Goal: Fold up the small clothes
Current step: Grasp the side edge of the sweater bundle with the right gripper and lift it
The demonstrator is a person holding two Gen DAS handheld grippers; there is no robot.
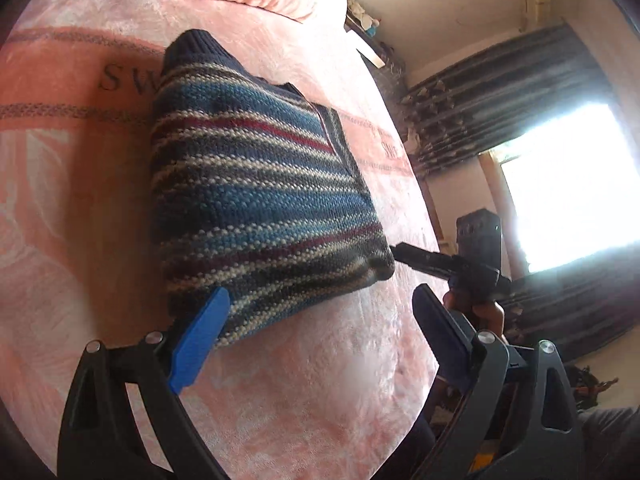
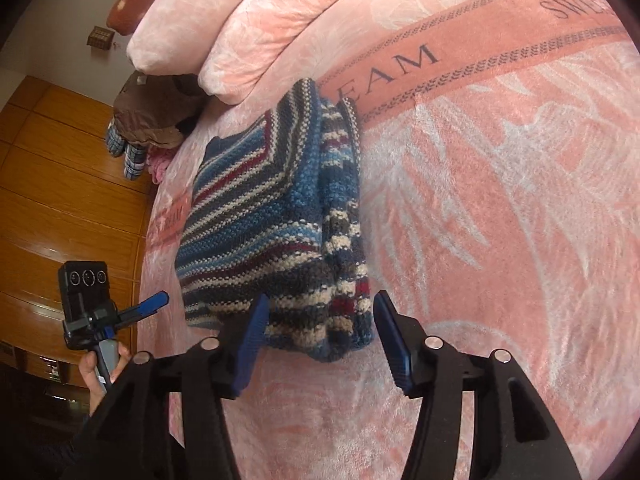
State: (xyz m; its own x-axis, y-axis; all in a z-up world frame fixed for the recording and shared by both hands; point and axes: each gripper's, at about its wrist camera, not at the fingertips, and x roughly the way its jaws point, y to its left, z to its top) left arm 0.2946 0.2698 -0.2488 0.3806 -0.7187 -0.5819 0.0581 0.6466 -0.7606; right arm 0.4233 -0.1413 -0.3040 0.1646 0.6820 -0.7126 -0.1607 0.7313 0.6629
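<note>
A folded knit sweater (image 1: 260,184) with blue, white, grey and maroon stripes lies on the pink blanket (image 1: 320,380). My left gripper (image 1: 320,292) is open at the sweater's near edge; its bright blue left finger (image 1: 200,340) overlaps the sweater's corner and the other finger stands over bare blanket. In the right wrist view the sweater (image 2: 272,216) shows its stacked folded layers. My right gripper (image 2: 320,296) is open, its fingers on either side of the sweater's near end without pinching it. Each gripper shows in the other's view: the right gripper (image 1: 400,250) beside the sweater's corner, the left gripper (image 2: 160,298) off its left edge, held by a hand (image 2: 100,368).
Pink pillows (image 2: 248,28) lie at the head of the bed. A brown bundle with plaid-patterned parts (image 2: 148,124) sits at the bed's edge beside a wooden wardrobe (image 2: 60,200). A bright window (image 1: 572,184) and dark curtains (image 1: 500,92) stand beyond the far side.
</note>
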